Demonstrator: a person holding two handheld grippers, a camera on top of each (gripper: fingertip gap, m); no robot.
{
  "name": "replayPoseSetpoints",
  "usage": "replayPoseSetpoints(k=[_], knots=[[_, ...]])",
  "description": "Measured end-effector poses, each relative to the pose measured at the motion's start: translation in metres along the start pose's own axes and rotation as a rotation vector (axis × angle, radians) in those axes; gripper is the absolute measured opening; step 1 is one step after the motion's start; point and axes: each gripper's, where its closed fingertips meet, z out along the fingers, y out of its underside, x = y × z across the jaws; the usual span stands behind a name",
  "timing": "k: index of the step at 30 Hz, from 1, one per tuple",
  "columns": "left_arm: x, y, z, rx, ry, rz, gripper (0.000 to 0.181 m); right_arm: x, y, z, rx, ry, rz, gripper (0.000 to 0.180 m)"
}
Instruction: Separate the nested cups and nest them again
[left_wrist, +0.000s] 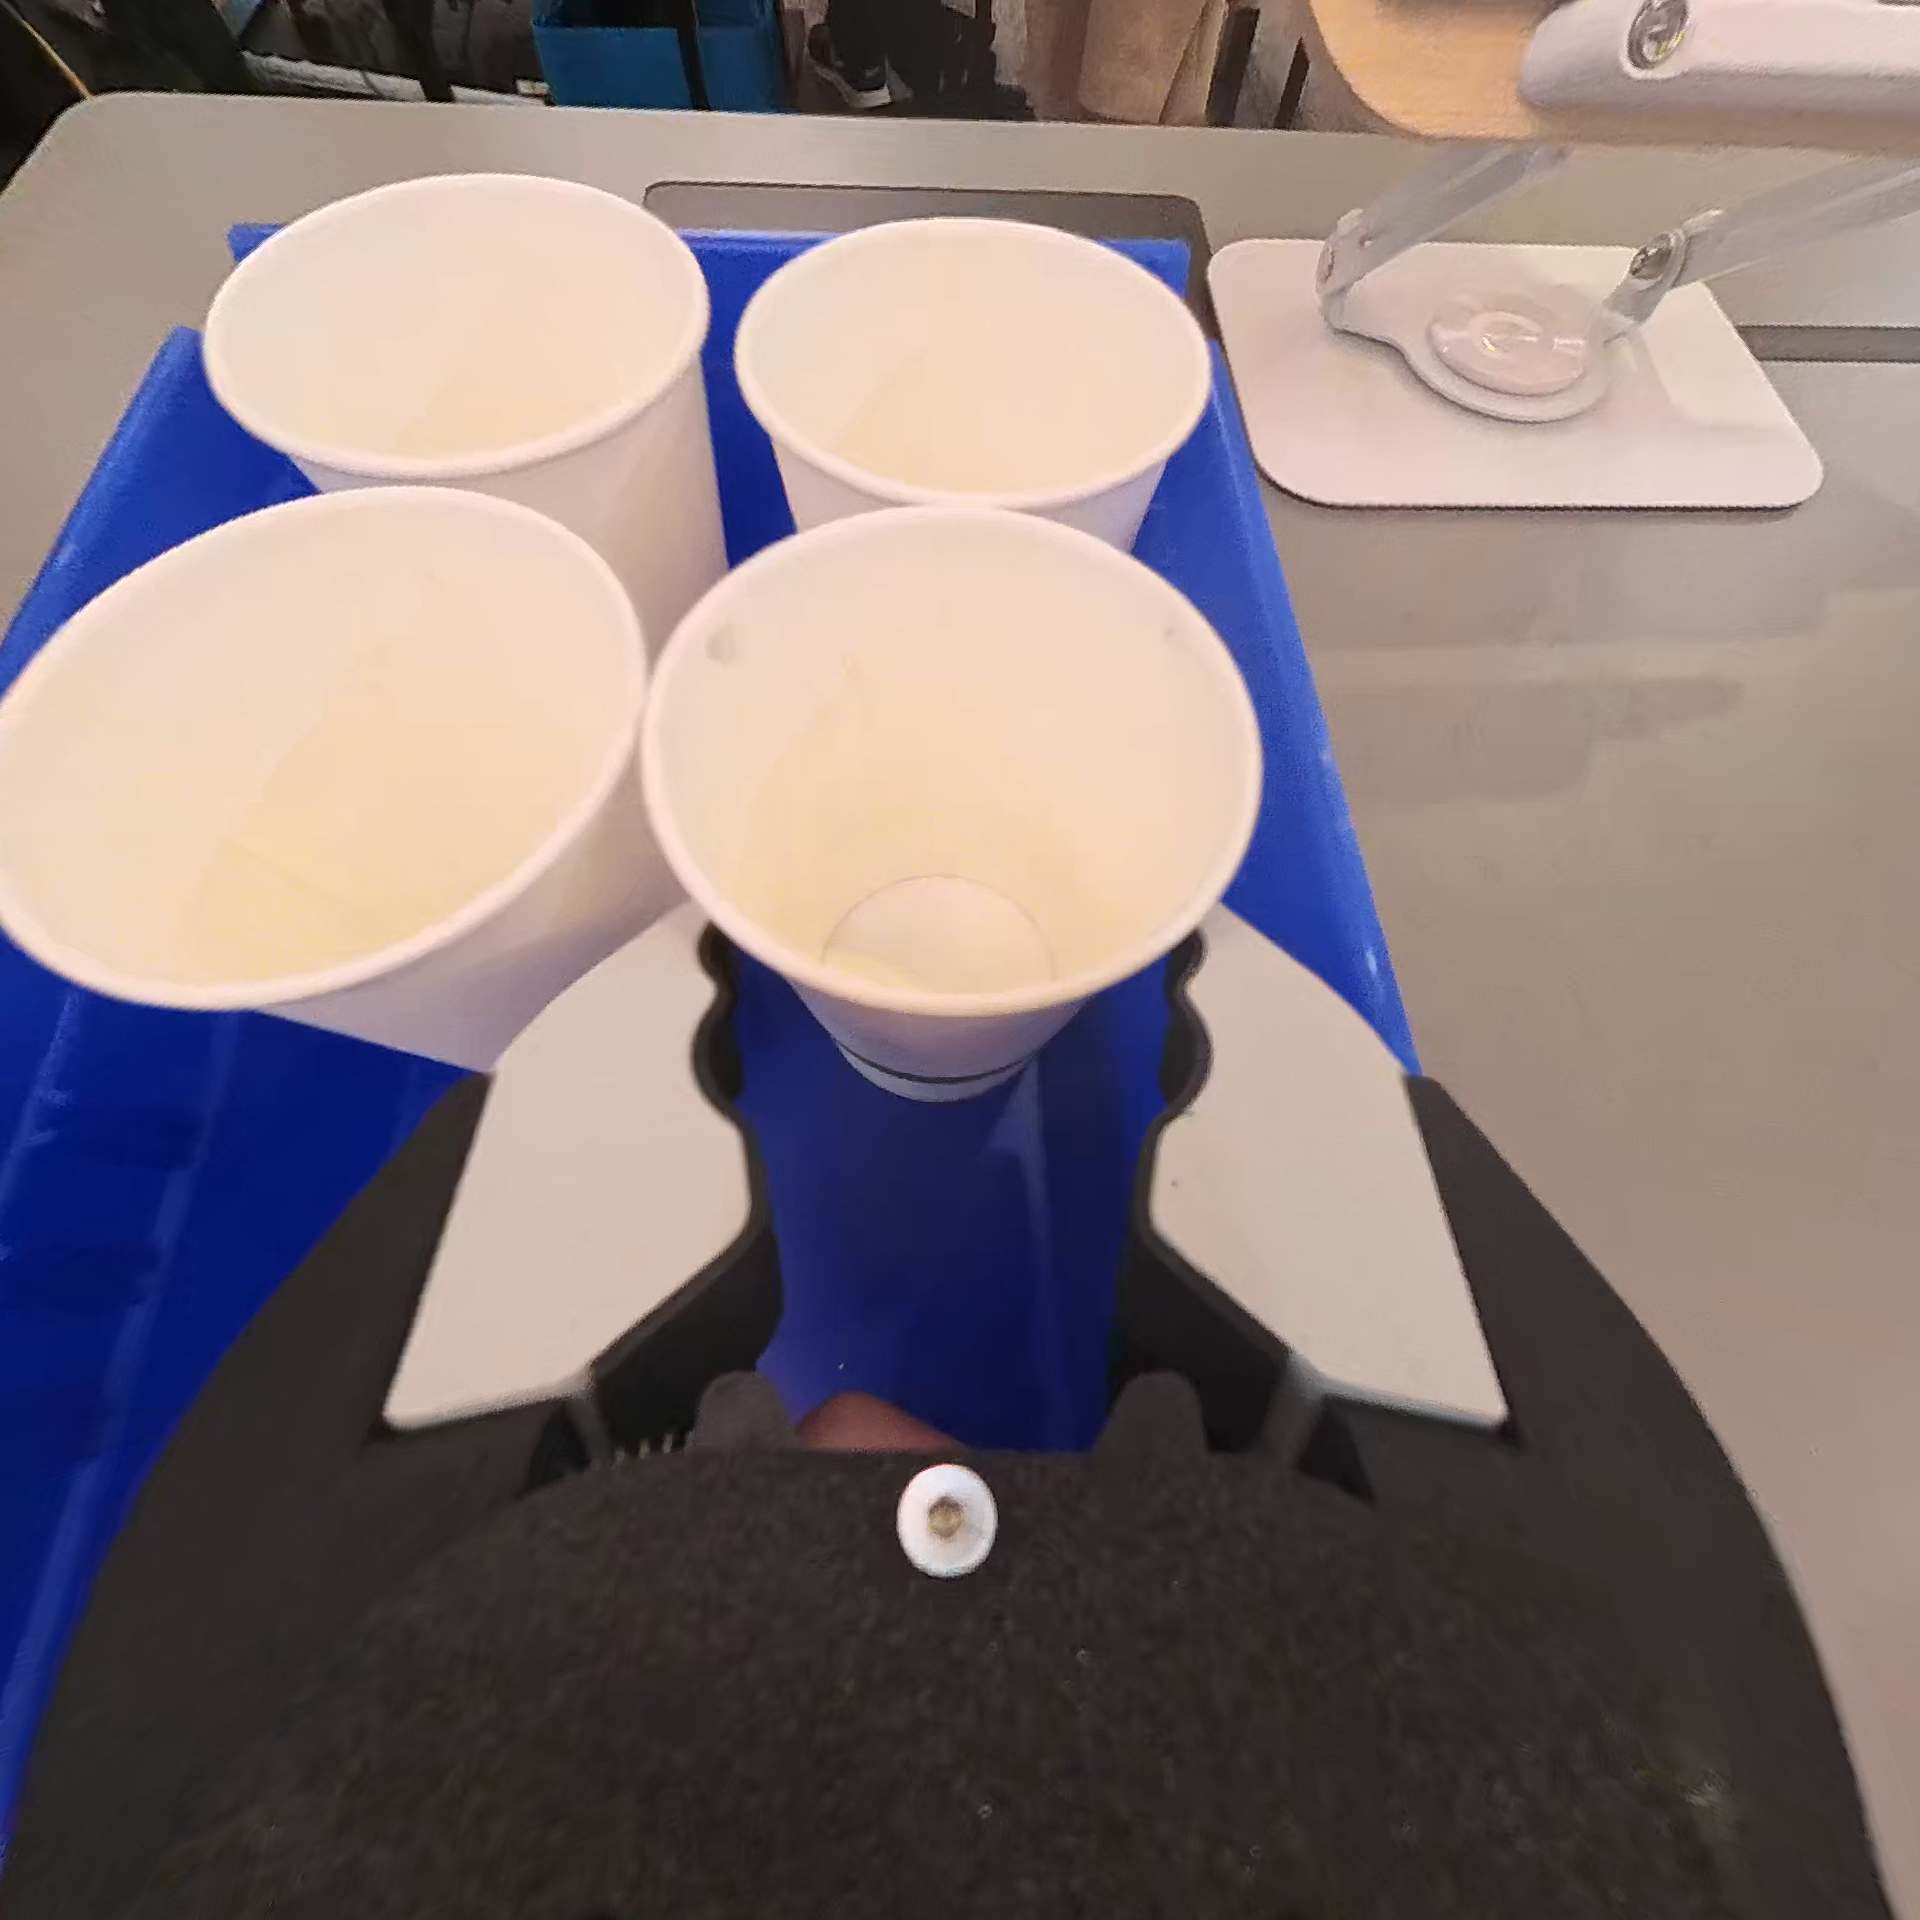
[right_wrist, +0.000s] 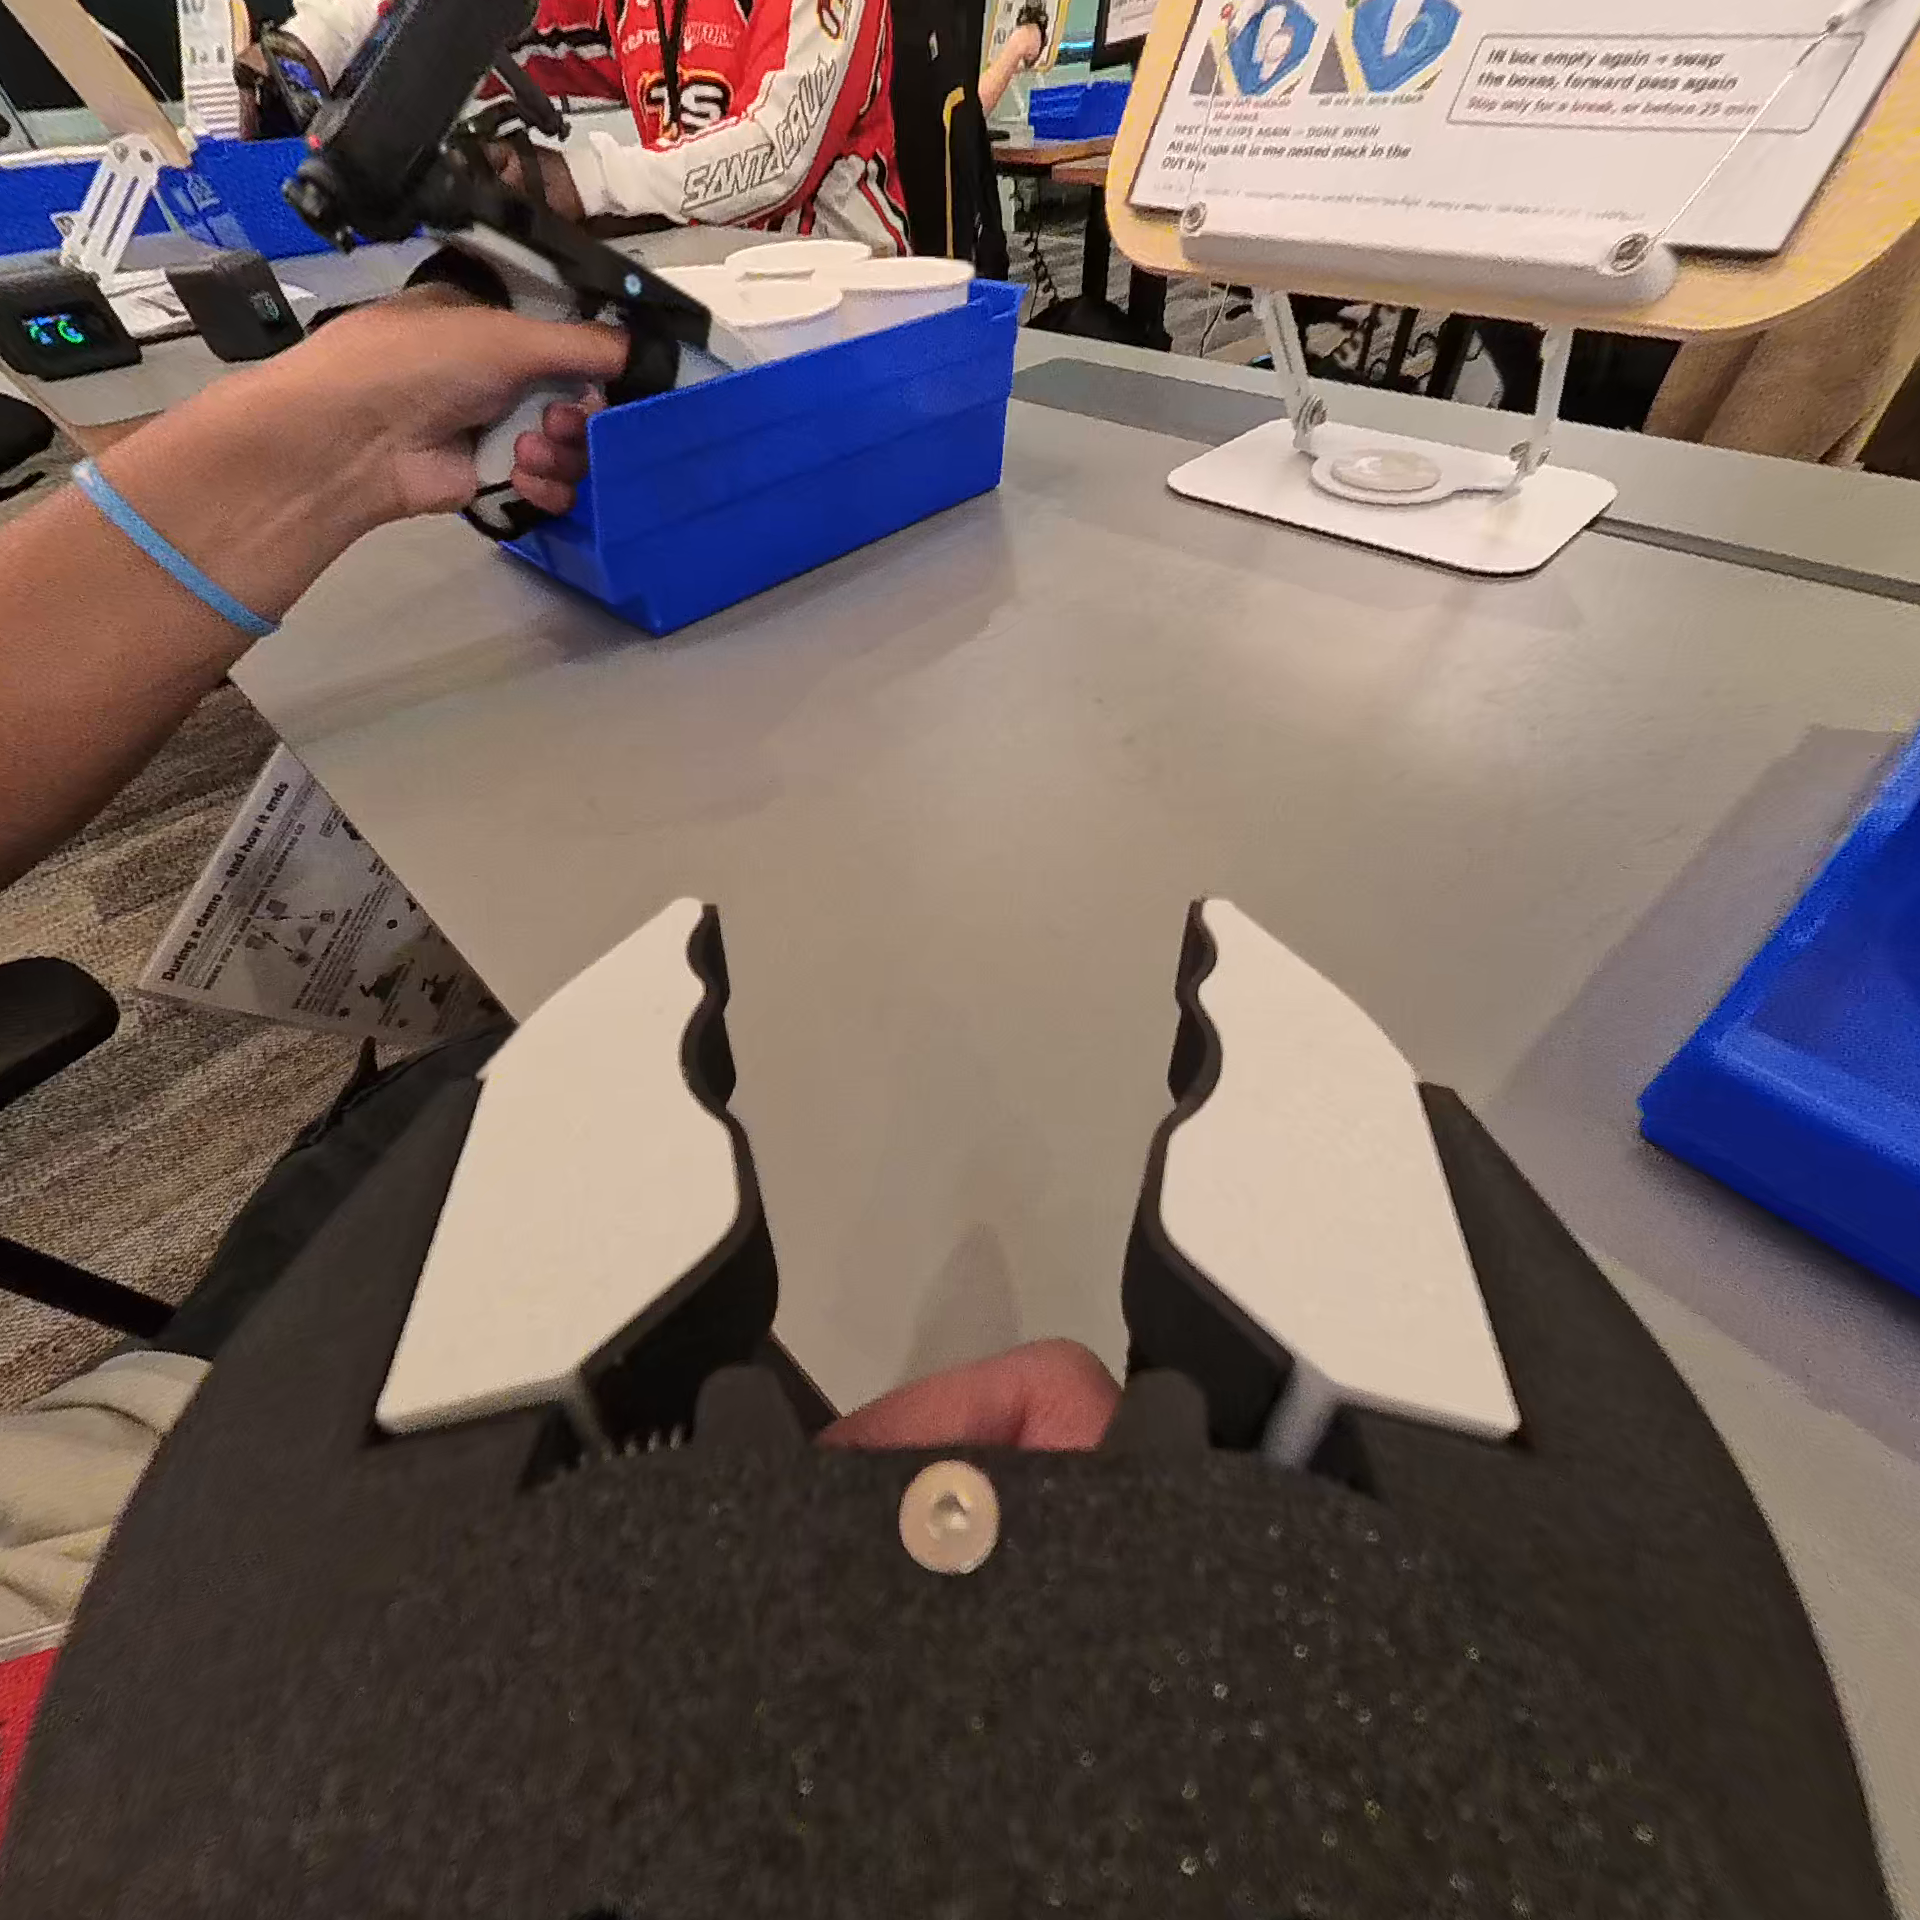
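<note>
Cups (left_wrist: 940, 800): four standing apart in blue bin (left_wrist: 1309, 727), separation apparently done.
Left gripper (left_wrist: 945, 997): spread, nearest cup between fingertips (contact unclear).
Right gripper (right_wrist: 951, 997): released, empty.
Remaining: renesting.

Looks like a demo or data-collection room, office-type. Grey table (right_wrist: 1039, 727) is the landmark: on its far side, a tilted stand (right_wrist: 1392, 488) holds a printed instruction sheet (right_wrist: 1507, 104). Blue bins (right_wrist: 790, 457) sit on the table. Behind it, more tables with bins and seated people (right_wrist: 727, 114). Carpet floor (right_wrist: 156, 862) beside the table, with another printed sheet (right_wrist: 301, 925) lying on it.
</note>
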Motion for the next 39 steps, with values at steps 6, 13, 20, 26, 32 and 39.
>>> replayPoseSetpoints(k=[6, 13, 20, 26, 32, 39], knots=[[-0.001, -0.004, -0.007, 0.051, 0.018, -0.017, 0.075, -0.001, 0.004, 0.003, -0.016, -0.008, -0.009, 0.083], [-0.006, 0.006, -0.083, 0.211, 0.167, 0.033, 0.074, 0.021, -0.012, -0.008, 0.048, -0.005, 0.001, 0.080], [0.041, -0.004, -0.181, 0.249, 0.553, 0.183, 0.074, 0.008, -0.059, 0.007, 0.117, -0.325, -0.027, 0.073], [0.148, 0.015, -0.214, 0.146, 0.837, 0.480, 0.074, -0.040, -0.092, 0.036, 0.085, -0.617, -0.112, 0.087], [0.235, 0.034, -0.216, 0.036, 1.085, 0.542, 0.074, -0.064, -0.084, 0.062, 0.048, -0.641, -0.235, 0.090], [0.277, 0.048, -0.206, -0.023, 1.176, 0.600, 0.074, -0.057, -0.078, 0.054, 0.082, -0.648, -0.193, 0.079]])
